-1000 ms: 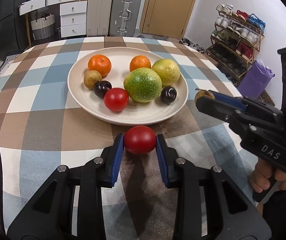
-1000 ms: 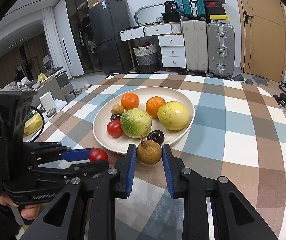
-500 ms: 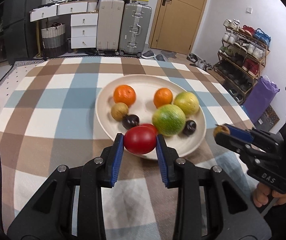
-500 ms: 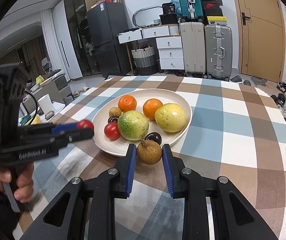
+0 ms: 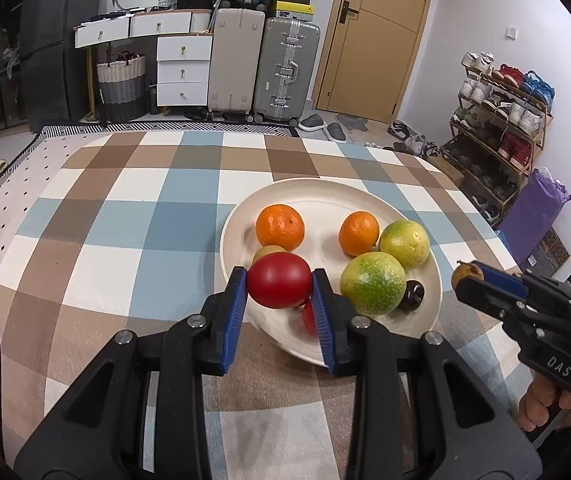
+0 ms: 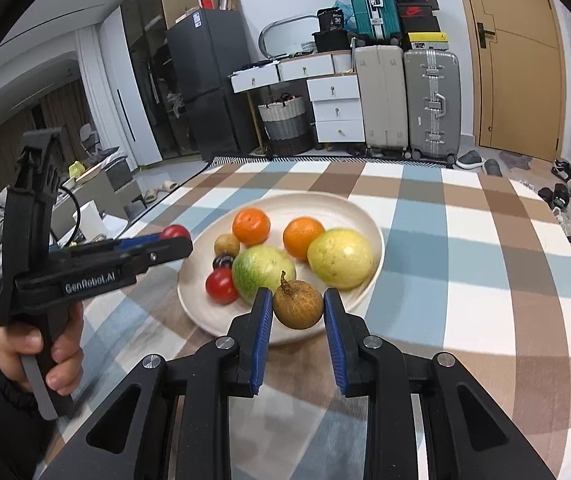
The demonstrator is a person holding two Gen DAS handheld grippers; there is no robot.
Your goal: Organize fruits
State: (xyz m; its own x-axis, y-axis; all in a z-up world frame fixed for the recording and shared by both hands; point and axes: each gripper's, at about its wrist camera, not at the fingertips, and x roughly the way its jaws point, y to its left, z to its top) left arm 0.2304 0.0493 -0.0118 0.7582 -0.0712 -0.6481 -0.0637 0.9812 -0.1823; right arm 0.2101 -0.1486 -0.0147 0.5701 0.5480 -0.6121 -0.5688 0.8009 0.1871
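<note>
A cream plate (image 5: 317, 194) (image 6: 205, 312) on the checked tablecloth holds two oranges (image 5: 280, 227), a yellow-green fruit (image 5: 404, 243), a large green fruit (image 5: 372, 283), a dark plum (image 5: 412, 297), a small brown fruit (image 6: 226, 245) and a red tomato (image 6: 222, 286). My left gripper (image 5: 279, 286) is shut on another red tomato (image 5: 278, 279), held above the plate's near left rim. My right gripper (image 6: 298, 305) is shut on a brown longan-like fruit (image 6: 298, 304), held above the plate's near rim. Each gripper shows in the other's view.
The table (image 5: 125, 240) has a blue, brown and white checked cloth. Behind it stand suitcases (image 5: 285, 68), white drawers (image 5: 183, 70) and a wicker basket (image 5: 120, 80). A shoe rack (image 5: 501, 120) and a purple bag (image 5: 533, 212) are at the right.
My left gripper has lifted the tomato off the table and carried it up over the plate's rim. My right gripper has raised the brown fruit a little above the plate's near rim.
</note>
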